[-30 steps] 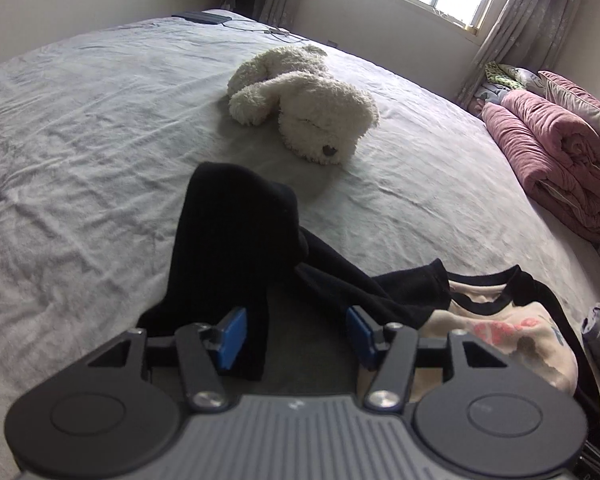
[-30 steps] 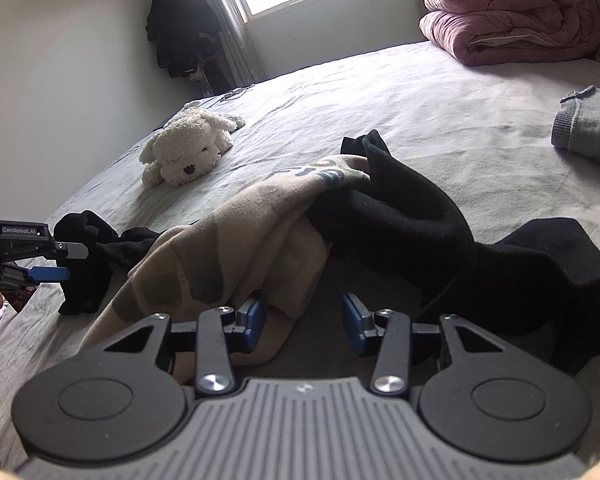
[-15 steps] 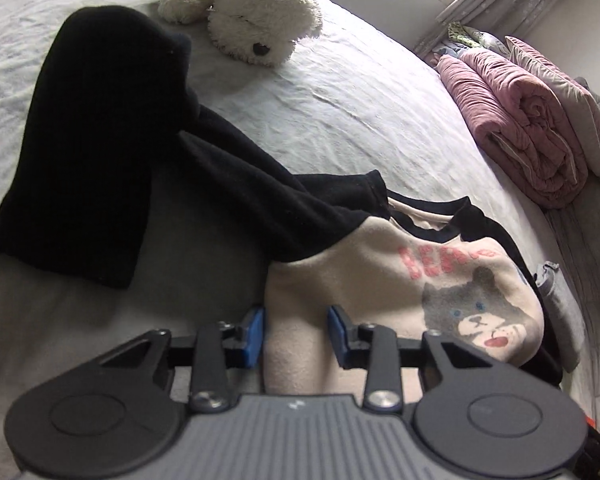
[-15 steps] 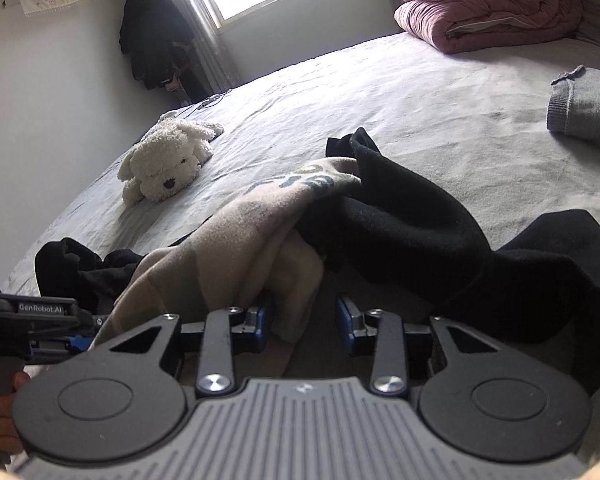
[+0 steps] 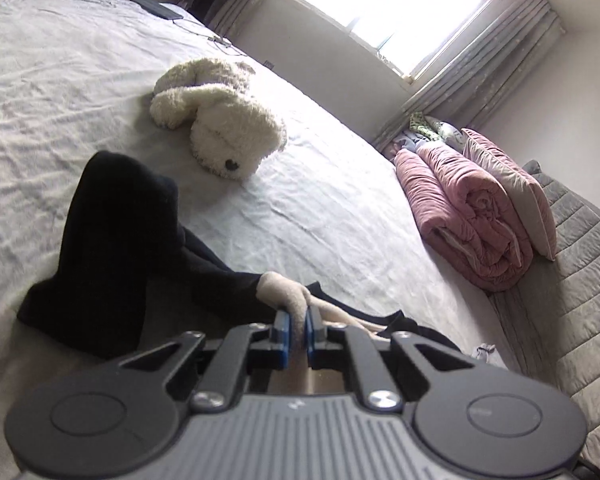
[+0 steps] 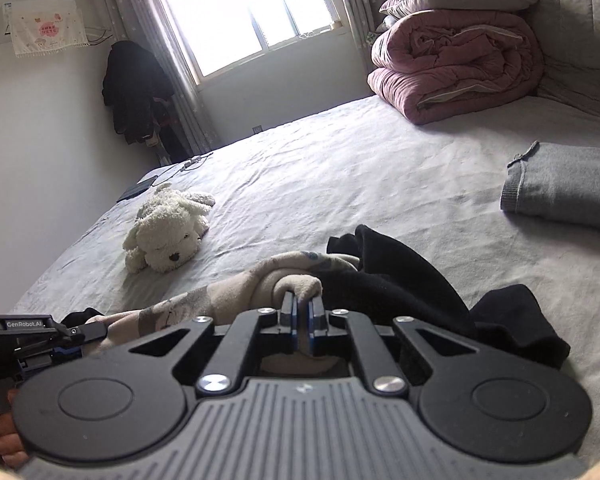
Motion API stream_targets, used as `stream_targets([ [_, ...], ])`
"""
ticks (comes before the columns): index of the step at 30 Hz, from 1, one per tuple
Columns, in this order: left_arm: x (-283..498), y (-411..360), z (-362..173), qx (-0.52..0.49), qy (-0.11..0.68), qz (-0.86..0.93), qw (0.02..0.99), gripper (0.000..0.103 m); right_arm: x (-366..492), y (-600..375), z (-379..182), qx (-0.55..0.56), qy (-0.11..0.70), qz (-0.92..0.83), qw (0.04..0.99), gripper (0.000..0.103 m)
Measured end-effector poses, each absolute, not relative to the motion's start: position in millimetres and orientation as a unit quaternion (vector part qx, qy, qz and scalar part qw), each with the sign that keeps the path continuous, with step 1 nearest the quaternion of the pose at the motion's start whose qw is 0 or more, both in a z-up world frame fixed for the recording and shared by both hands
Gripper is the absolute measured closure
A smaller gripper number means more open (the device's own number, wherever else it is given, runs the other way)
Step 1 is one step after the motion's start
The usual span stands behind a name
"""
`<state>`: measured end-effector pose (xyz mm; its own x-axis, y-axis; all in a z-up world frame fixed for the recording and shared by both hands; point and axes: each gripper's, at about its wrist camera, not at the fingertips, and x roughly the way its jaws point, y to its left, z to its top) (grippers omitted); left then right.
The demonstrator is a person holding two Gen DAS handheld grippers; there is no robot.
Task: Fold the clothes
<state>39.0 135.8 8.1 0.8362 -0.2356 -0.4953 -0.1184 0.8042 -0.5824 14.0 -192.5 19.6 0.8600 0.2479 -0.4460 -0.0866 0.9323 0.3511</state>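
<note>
The left gripper [image 5: 296, 332] is pinching a beige fold of the sweatshirt [image 5: 284, 292] at lower centre; the right gripper [image 6: 302, 326] is clamping another beige fold. Black sleeves [image 5: 112, 248] are trailing leftward. A plush dog [image 5: 220, 128] is lying beyond, upper left, on the grey bed [image 5: 320, 208]; a pink quilt [image 5: 472, 216] is sitting right.

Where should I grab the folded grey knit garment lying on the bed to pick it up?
Take the folded grey knit garment at its ribbed near-left edge, coming in low from the bed's open side; that edge faces the right tool with bare grey bedsheet around it.
</note>
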Motion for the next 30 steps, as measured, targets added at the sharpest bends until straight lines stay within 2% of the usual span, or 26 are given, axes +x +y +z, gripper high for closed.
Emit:
stream_targets([
  [10, 25.8, 159.7, 45.7, -0.318, 0.216, -0.034, 0.922, 0.096, -18.2, -204.4, 71.6, 0.153, 0.195, 0.063, 0.967, 0.097],
  [14, 38.7, 162.3, 43.0, -0.3, 0.212, -0.024, 0.93, 0.096, -9.1, -215.8, 75.2, 0.148, 0.185, 0.048, 0.97, 0.097],
  [20, 66.9, 163.8, 26.1, -0.274, 0.224, 0.0, 0.935, 0.096, 23.6, -228.6, 49.7, 0.156, 0.204, 0.033, 0.966, 0.097],
  [25, 83.6, 161.7, -6.4, -0.277, 0.268, 0.004, 0.923, 0.094, 54.6, -236.5, 23.4, 0.156, 0.225, 0.019, 0.962, 0.097],
  [27, 86.1, 163.1, -11.6, -0.282, 0.281, 0.001, 0.917, 0.092, 66.9, -239.7, 12.8, 0.155, 0.233, 0.013, 0.96, 0.097],
  [30, 87.3, 163.8, -13.8, -0.276, 0.296, -0.001, 0.914, 0.074, 85.2, -244.4, -2.8, 0.155, 0.246, 0.005, 0.957, 0.095],
])
